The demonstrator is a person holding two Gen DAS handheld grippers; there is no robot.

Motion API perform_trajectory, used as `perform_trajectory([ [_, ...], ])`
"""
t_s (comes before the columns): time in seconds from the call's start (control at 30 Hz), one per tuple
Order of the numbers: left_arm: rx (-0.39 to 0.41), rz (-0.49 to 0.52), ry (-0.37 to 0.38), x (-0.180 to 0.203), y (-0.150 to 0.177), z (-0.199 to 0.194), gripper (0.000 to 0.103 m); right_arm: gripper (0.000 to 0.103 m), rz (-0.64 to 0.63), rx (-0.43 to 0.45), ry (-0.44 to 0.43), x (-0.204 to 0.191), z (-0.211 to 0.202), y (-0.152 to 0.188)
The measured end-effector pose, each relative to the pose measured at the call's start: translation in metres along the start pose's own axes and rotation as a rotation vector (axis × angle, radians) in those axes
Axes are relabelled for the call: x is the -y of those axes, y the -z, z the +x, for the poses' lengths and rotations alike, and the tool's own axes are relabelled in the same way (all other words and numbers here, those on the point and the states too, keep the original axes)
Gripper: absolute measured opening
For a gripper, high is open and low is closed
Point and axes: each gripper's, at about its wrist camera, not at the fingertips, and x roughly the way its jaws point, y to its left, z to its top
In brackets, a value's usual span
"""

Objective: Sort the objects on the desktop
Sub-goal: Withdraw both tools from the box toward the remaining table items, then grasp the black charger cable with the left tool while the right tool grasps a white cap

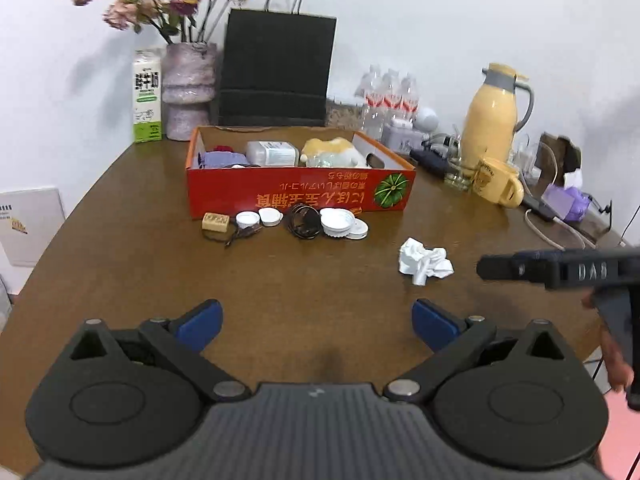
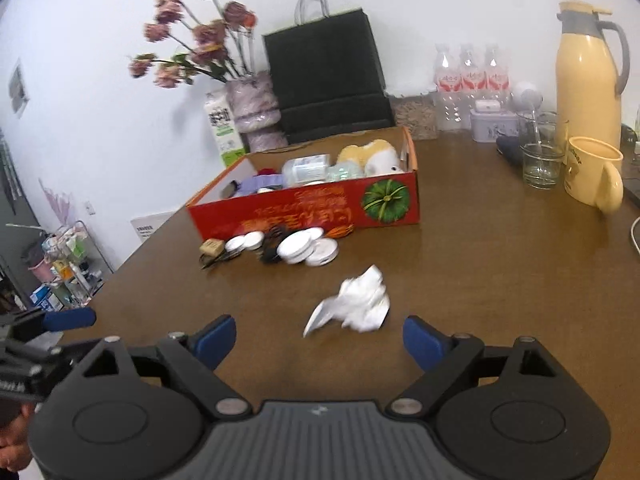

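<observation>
Your right gripper (image 2: 319, 340) is spread wide with nothing in it, and the crumpled tissue (image 2: 356, 304) lies just ahead of its blue pads, well short of the red box (image 2: 304, 208). Your left gripper (image 1: 317, 322) is equally wide and empty over bare table (image 1: 120, 240). This looks like the approach before a pick. Next, bring the right jaws down around the tissue and close gently. Further on, white lids (image 2: 306, 246) and a small tan block (image 2: 211, 246) sit against the box's near wall.
</observation>
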Motion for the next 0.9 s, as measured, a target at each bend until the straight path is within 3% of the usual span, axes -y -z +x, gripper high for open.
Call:
perform_trajectory([
  [0.1, 0.034, -0.11, 0.013, -0.006, 0.017, -0.022, 0.103, 0.09, -0.068, 0.021, 0.062, -0.006, -0.017, 0.015],
  [0.2, 0.072, -0.154, -0.037, -0.008, 0.03, -0.044, 0.103, 0.09, -0.072, 0.047, 0.057, -0.005, -0.04, 0.025],
  [0.27, 0.089, -0.144, -0.082, -0.006, 0.032, -0.052, 0.103, 0.09, -0.074, 0.066, 0.046, -0.005, -0.057, 0.032],
  [0.37, 0.098, -0.074, -0.25, 0.013, 0.034, -0.054, 0.103, 0.09, -0.136, 0.091, 0.065, -0.009, -0.076, 0.045],
  [0.43, 0.103, -0.012, -0.293, 0.021, 0.037, -0.051, 0.103, 0.09, -0.18, 0.112, 0.084, -0.01, -0.082, 0.05],
  [0.67, 0.077, -0.03, -0.266, 0.024, 0.041, -0.04, 0.103, 0.09, -0.161, 0.109, 0.114, -0.005, -0.075, 0.049],
  [0.9, 0.092, 0.061, -0.252, 0.037, 0.049, -0.042, 0.103, 0.089, -0.128, 0.199, 0.085, -0.001, -0.079, 0.052],
])
